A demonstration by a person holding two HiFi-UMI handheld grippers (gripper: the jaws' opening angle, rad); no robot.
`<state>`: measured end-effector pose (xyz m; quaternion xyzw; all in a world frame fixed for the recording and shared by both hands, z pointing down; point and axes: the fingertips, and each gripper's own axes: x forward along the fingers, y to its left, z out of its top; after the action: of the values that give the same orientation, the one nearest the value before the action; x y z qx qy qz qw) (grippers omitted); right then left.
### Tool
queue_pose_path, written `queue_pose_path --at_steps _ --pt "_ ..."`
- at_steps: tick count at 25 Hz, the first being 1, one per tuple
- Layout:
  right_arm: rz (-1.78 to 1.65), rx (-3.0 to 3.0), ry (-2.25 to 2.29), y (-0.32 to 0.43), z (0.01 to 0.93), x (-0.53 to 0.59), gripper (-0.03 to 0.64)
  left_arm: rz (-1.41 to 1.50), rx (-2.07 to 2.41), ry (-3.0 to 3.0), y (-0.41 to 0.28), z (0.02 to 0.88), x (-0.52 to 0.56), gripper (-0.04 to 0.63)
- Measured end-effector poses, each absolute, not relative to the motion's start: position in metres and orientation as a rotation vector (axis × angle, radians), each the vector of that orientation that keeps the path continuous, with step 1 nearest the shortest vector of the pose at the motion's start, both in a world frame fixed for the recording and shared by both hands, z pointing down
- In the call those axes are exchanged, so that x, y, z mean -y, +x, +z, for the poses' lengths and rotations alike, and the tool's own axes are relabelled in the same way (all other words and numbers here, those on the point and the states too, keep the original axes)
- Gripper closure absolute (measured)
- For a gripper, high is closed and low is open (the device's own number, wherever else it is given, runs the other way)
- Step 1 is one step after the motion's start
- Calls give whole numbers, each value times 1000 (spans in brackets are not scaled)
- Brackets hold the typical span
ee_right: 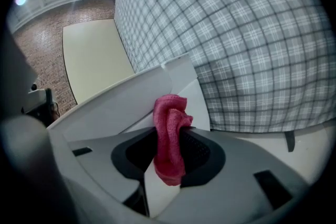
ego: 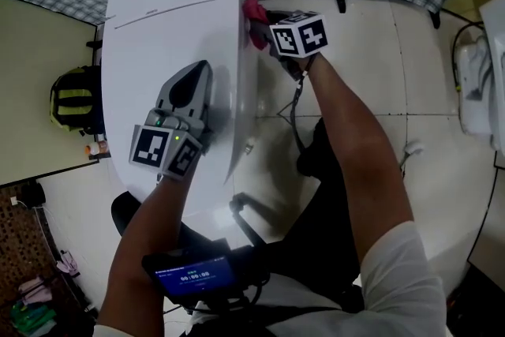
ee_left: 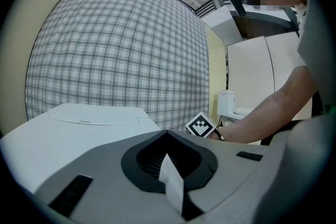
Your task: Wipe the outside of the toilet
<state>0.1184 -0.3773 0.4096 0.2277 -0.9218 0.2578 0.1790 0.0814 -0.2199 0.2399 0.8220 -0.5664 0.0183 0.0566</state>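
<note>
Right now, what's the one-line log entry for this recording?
left gripper: shut, empty, over toilet | right gripper: shut on pink cloth, at toilet's side edge | stage: wiping outside

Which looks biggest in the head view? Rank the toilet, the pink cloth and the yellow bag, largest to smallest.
1. toilet
2. yellow bag, which sits down on the floor, farther from the camera
3. pink cloth, only partly in sight

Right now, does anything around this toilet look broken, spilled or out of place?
Nothing stands out. The toilet is closed and looks undamaged; the left gripper, shut and empty, is over it, and the right gripper holds a pink cloth at the toilet's side. No spill shows on the floor.
</note>
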Motion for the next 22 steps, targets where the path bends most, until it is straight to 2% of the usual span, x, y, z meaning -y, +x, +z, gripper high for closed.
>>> queue_pose_path --at_steps 22 --pt "745 2667 391 126 403 258 492 54 1716 2500 81 238 224 595"
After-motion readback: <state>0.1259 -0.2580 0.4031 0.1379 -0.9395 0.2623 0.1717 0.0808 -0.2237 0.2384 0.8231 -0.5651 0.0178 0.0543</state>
